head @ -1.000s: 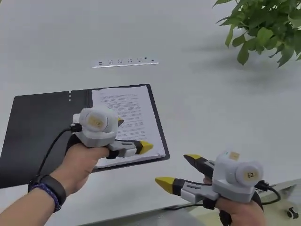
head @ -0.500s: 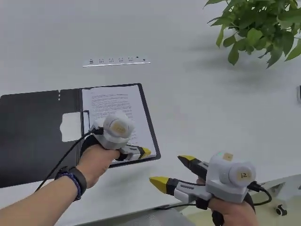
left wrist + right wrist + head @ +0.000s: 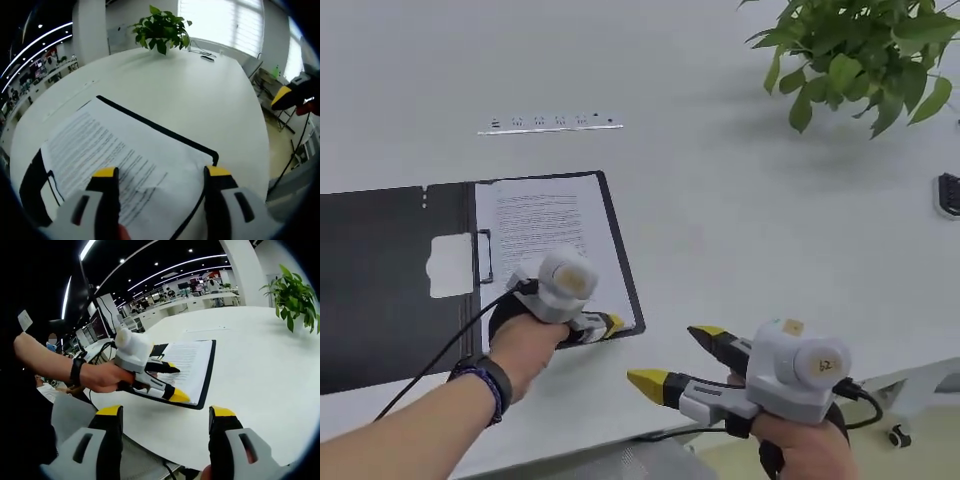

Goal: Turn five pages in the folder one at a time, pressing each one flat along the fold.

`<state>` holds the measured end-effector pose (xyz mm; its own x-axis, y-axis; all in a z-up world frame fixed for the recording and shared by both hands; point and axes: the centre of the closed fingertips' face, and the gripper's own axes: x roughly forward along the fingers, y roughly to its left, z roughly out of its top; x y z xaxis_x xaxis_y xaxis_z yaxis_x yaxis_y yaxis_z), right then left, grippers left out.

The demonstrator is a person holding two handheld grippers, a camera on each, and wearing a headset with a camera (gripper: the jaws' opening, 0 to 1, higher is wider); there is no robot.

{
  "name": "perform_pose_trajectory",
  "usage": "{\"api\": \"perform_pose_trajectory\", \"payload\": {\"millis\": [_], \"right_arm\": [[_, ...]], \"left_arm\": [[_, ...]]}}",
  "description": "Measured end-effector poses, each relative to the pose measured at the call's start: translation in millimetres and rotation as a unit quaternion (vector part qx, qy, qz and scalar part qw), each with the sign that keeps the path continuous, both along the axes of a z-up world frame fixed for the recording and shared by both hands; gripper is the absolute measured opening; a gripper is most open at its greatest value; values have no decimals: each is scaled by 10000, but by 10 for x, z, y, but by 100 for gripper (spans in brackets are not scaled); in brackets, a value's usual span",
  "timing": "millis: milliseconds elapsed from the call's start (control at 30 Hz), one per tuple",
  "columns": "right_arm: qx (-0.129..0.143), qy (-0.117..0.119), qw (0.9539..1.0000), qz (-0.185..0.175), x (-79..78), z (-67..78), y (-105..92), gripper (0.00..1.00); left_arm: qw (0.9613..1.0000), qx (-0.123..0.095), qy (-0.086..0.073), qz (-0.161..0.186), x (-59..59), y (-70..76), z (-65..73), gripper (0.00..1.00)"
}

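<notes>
The black folder (image 3: 380, 280) lies open on the white table, with a printed page (image 3: 545, 225) on its right half. A metal clip (image 3: 483, 257) and a white label (image 3: 450, 265) sit by the spine. My left gripper (image 3: 598, 318) hovers open over the page's near right corner; in the left gripper view its fingertips (image 3: 105, 173) straddle the page (image 3: 100, 145) just inside the folder's edge (image 3: 155, 127). My right gripper (image 3: 675, 357) is open and empty, off the folder near the table's front edge. From the right gripper (image 3: 166, 411) I see the left gripper (image 3: 175, 382) above the folder (image 3: 207, 375).
A potted plant (image 3: 860, 50) stands at the far right. A socket strip (image 3: 550, 123) is set into the table beyond the folder. A dark object (image 3: 948, 195) lies at the right edge. The table's front edge (image 3: 880, 375) runs just past the right gripper.
The camera has panned right. My left hand has dropped toward the page's near right corner, uncovering the clip and label. The right gripper has barely moved.
</notes>
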<state>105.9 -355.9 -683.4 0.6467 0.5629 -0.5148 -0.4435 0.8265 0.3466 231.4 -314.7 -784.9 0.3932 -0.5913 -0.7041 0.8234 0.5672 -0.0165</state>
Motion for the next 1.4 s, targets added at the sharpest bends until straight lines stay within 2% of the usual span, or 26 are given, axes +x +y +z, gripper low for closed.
{"api": "perform_pose_trajectory", "payload": {"millis": [167, 300, 367, 667, 867, 1000, 1100, 1200, 1300, 1400], "right_arm": [[-31, 27, 10000, 84, -12, -19, 19, 69], [30, 48, 9999, 120, 46, -39, 47, 68], [68, 38, 9999, 117, 88, -39, 53, 68], [412, -35, 9991, 27, 489, -8, 130, 64], [674, -11, 9977, -72, 762, -75, 166, 61], [874, 64, 9960, -155, 945, -189, 202, 58], [1015, 254, 9943, -209, 1076, -318, 241, 57], [1145, 285, 9928, -214, 1194, -347, 280, 57], [1191, 386, 9919, -227, 1284, -442, 313, 56], [1348, 530, 9888, -351, 1349, -539, 340, 56]], "left_arm": [[10000, -25, 17, -37, 13, 24, 7, 66], [9992, -258, 144, 257, 53, 82, 36, 56], [9990, -302, 159, 281, 56, 99, 39, 54], [9978, -454, 183, 450, 2, 177, 51, 46], [9968, -549, 212, 532, -9, 216, 53, 44], [9963, -602, 230, 568, -35, 237, 54, 42], [9961, -623, 233, 587, -50, 252, 59, 41], [9961, -622, 225, 588, -58, 278, 57, 39], [9951, -686, 250, 666, -44, 314, 61, 37], [9949, -699, 251, 679, -51, 314, 61, 37]]}}
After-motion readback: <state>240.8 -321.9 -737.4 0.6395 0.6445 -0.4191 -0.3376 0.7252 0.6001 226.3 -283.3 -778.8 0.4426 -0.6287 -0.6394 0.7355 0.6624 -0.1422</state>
